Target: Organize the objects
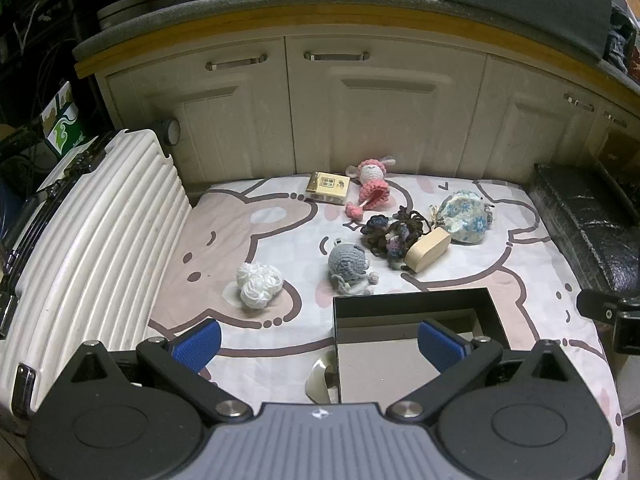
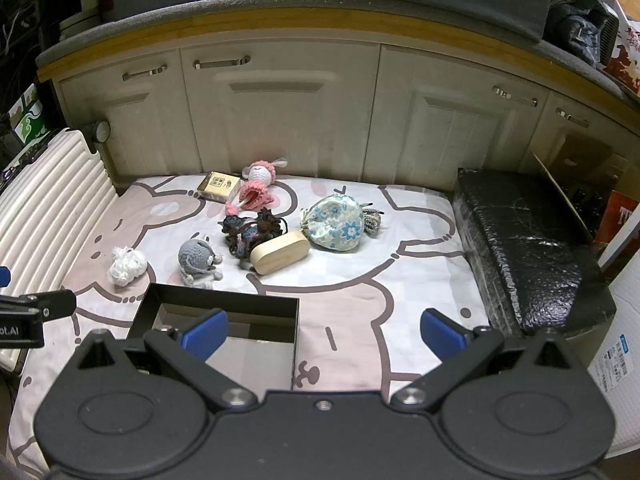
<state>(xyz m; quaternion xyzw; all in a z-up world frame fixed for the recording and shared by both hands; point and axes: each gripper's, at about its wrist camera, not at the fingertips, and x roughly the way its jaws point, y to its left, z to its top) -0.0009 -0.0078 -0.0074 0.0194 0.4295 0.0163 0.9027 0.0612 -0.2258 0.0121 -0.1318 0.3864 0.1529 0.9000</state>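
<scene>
Cream cabinet doors [image 2: 280, 120] back a cartoon-print mat [image 2: 400, 280] scattered with a crocheted pink doll [image 2: 256, 188], grey crocheted toy [image 2: 196, 258], white yarn [image 2: 126, 265], floral pouch [image 2: 334, 226] and what looks like a wooden case [image 2: 280, 258]. Nearest sits an open black box [image 2: 224, 306]. Both the left gripper [image 1: 320, 344] and right gripper [image 2: 324, 336] hover spread apart, holding nothing.

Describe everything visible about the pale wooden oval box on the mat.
The wooden oval box is a pale, smooth, light-wood container with rounded ends and a faint seam below its top, apparently closed. It lies flat on the cartoon-print mat, long axis angled. The dark yarn tangle touches its far-left end; the floral fabric pouch sits right by its right end, contact unclear. No gripper touches it.
</scene>
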